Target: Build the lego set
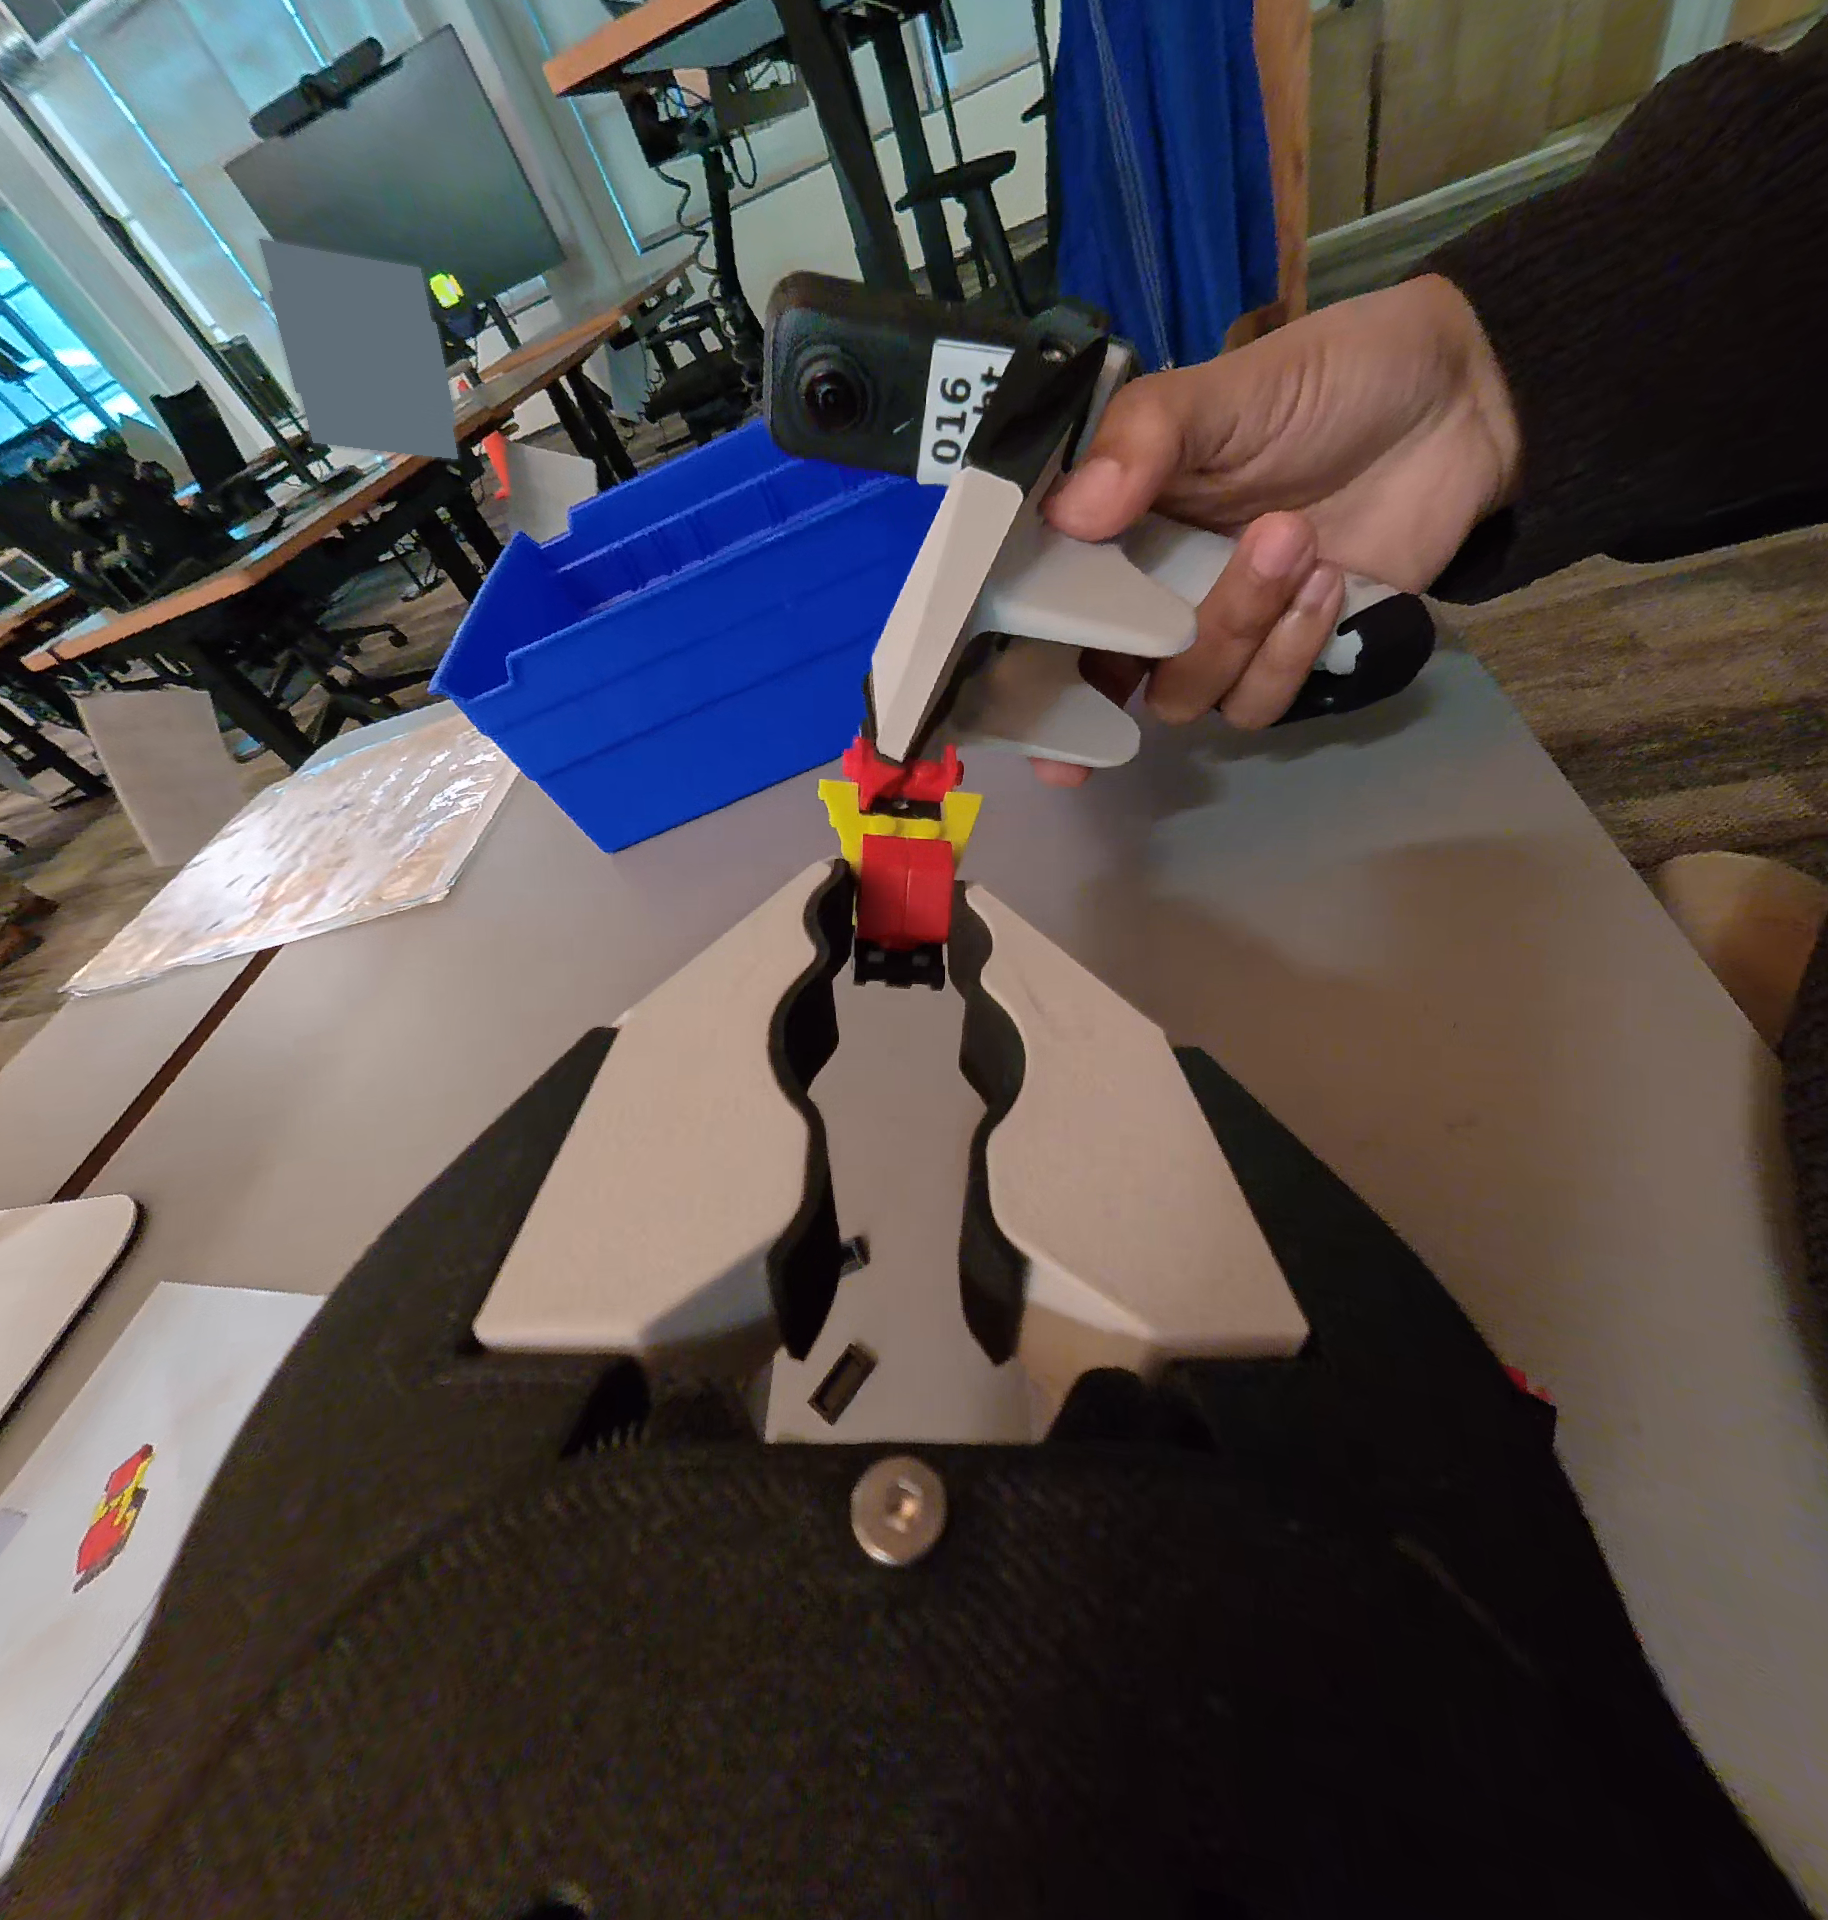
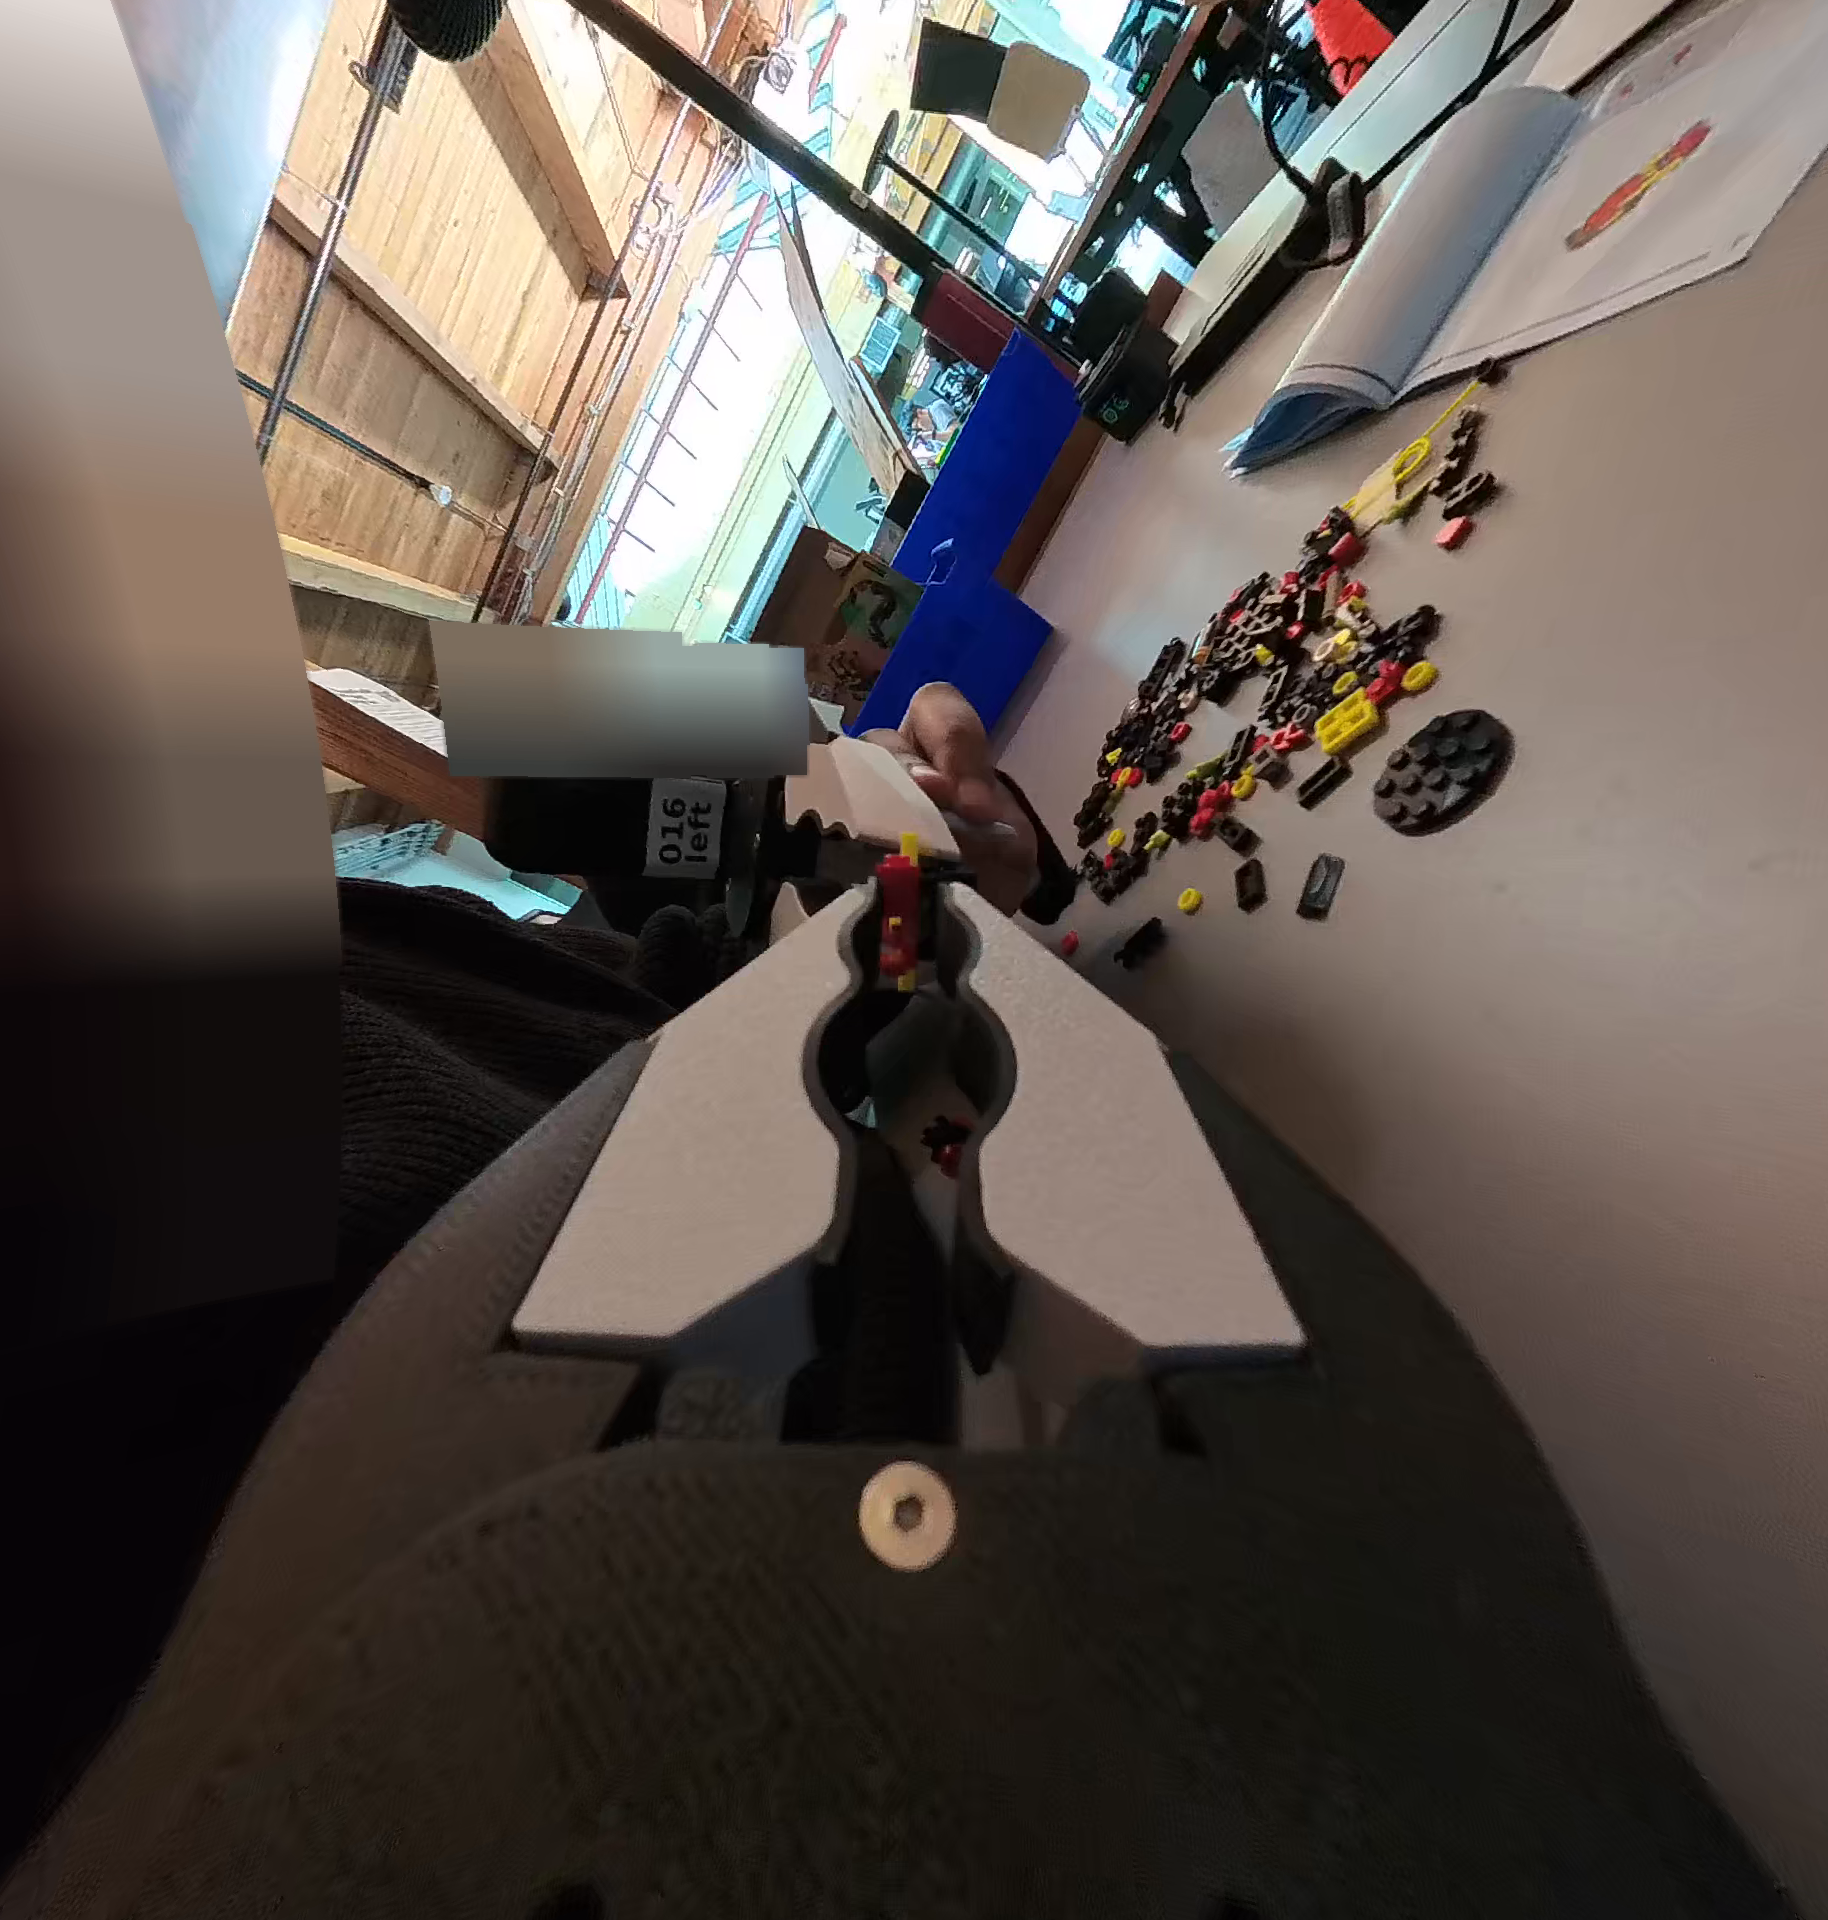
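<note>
Both grippers — left gripper [image 1: 897, 904], right gripper [image 1: 894, 750] — clamp lego model [image 1: 902, 883] above table [image 1: 1305, 935].

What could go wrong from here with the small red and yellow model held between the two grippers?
The left gripper pinches only the model's lower end, so pressure from above could tilt it or knock it out. The right gripper grips a small red piece at its very tip; it might slip, drop to the table and land away from the loose bricks.
</note>
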A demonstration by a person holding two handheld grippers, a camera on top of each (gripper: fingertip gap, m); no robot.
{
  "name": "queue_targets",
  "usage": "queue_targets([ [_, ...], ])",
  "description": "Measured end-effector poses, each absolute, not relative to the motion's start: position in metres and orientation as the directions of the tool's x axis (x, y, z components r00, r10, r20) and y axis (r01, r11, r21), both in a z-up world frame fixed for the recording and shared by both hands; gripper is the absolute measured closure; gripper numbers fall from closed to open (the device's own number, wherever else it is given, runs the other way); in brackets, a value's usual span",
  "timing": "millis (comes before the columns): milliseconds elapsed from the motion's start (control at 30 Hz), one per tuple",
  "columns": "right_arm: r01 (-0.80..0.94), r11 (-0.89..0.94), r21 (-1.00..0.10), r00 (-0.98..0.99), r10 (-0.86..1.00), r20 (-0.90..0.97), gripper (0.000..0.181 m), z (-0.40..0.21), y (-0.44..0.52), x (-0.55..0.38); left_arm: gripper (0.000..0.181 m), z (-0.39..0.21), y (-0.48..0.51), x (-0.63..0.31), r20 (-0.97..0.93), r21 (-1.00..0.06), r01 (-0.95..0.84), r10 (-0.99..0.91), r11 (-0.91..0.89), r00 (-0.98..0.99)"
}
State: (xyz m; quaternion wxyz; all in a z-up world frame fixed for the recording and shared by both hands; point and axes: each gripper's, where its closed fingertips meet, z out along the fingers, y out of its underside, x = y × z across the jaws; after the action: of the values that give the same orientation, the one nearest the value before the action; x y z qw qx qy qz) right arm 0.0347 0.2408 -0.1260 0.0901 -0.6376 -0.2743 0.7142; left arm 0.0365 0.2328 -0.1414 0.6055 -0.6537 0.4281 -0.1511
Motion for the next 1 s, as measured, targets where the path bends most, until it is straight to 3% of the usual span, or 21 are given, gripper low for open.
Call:
queue_targets([
  [467,0.230,-0.682,-0.694,-0.060,0.702,-0.709,0.171,-0.130,0.244,0.030,0.167,-0.145,0.235,0.031,-0.391,-0.890,-0.434,-0.719,0.137,0.575],
  [1000,0.206,-0.686,-0.698,-0.110,0.692,-0.713,0.172,-0.118,0.241,0.035,0.167,-0.137,0.233,0.035,-0.390,-0.895,-0.422,-0.713,0.145,0.583],
])
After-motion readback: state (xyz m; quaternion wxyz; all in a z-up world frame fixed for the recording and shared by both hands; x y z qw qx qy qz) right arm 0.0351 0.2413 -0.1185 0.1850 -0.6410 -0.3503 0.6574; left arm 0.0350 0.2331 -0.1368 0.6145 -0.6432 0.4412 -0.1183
